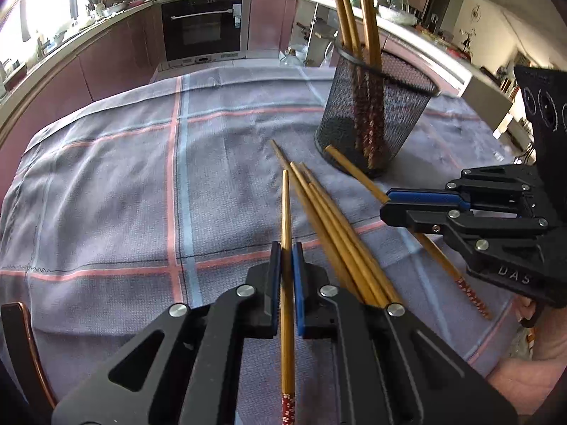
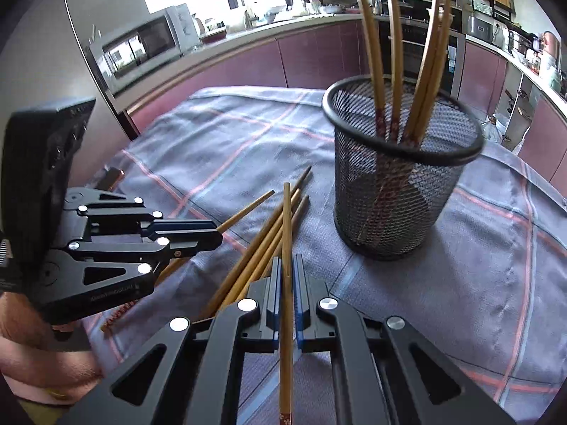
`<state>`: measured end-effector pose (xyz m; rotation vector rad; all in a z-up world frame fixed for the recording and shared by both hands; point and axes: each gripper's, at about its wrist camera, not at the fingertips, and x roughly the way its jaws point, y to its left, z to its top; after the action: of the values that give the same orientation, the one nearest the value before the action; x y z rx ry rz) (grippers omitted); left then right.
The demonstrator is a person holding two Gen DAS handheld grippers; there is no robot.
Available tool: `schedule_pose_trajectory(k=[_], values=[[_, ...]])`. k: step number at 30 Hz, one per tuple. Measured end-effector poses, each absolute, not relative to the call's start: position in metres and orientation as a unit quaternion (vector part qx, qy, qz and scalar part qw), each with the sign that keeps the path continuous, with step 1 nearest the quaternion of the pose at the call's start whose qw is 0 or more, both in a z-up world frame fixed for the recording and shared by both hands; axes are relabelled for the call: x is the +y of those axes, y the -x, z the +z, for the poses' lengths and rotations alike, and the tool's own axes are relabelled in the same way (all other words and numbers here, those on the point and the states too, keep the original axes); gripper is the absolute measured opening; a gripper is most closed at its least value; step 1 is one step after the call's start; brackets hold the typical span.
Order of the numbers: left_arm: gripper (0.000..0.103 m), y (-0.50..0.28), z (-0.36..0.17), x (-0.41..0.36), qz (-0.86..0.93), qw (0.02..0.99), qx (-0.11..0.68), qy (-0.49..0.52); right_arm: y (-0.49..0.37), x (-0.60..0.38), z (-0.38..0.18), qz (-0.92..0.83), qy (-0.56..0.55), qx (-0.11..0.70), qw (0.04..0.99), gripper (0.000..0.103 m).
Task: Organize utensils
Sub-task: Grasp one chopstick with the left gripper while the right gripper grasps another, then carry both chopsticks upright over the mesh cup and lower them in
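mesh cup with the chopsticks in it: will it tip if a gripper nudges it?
Probably yes. The mesh cup looks light, being open wire, and the chopsticks standing in it rise far above its rim, leaning outward. On the tablecloth it may catch rather than slide, which favours tipping.

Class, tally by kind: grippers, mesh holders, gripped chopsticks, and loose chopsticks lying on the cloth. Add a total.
Grippers: 2, left gripper and right gripper
Mesh holder: 1
Gripped chopsticks: 2
Loose chopsticks: 4
Total: 9
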<state>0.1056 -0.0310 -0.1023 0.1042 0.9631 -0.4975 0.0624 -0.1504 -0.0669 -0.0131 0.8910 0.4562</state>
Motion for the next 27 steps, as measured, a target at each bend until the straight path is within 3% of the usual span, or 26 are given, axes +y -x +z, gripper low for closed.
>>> schedule_pose_trajectory(k=[27], values=[[0.007, -0.084, -0.001, -0.002, -0.294, 0.886, 0.348, 0.08, -0.028, -0.21, 0.033, 0.202, -0.061, 0.269, 0.94, 0.005]])
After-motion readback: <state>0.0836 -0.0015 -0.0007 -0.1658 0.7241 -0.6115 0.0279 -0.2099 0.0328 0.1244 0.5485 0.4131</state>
